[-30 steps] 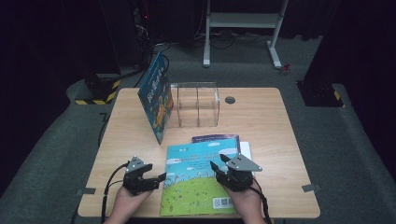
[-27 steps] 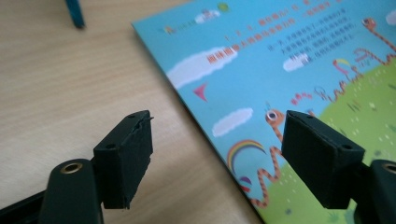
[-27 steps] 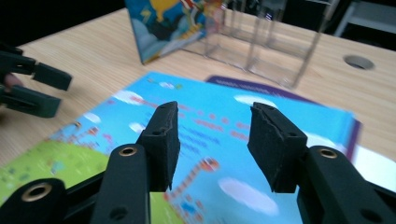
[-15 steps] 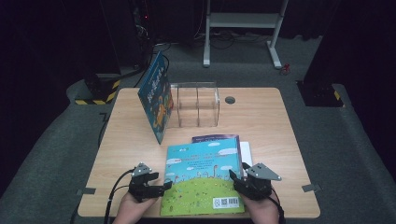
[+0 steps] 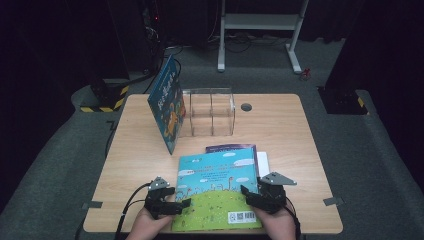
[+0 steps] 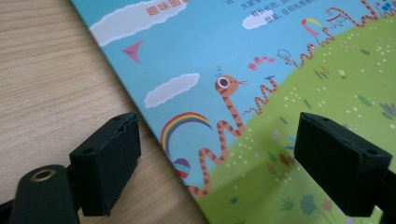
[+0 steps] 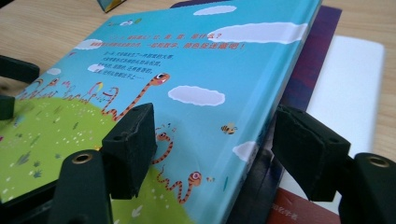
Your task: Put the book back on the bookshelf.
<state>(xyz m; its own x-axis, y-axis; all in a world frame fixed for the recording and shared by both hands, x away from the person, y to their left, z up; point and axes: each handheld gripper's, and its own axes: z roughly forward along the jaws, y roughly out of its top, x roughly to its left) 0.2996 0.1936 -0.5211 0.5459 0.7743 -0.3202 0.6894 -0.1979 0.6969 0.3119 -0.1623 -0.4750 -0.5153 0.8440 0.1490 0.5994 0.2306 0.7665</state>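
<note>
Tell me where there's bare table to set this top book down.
The widest bare wood lies right of the clear organizer, from the round hole to the table's right edge. Another free strip runs along the left edge, below the leaning blue book. The near middle is crowded: the top book covers the stack, flanked by both grippers.

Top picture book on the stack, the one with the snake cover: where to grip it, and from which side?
Grip the picture book by its right long edge, which sits raised on the purple book, so a jaw can probably slip under. Come in low from the right with the right gripper, whose jaws have just been opening and straddle that edge. The left edge lies flat on the table.
</note>
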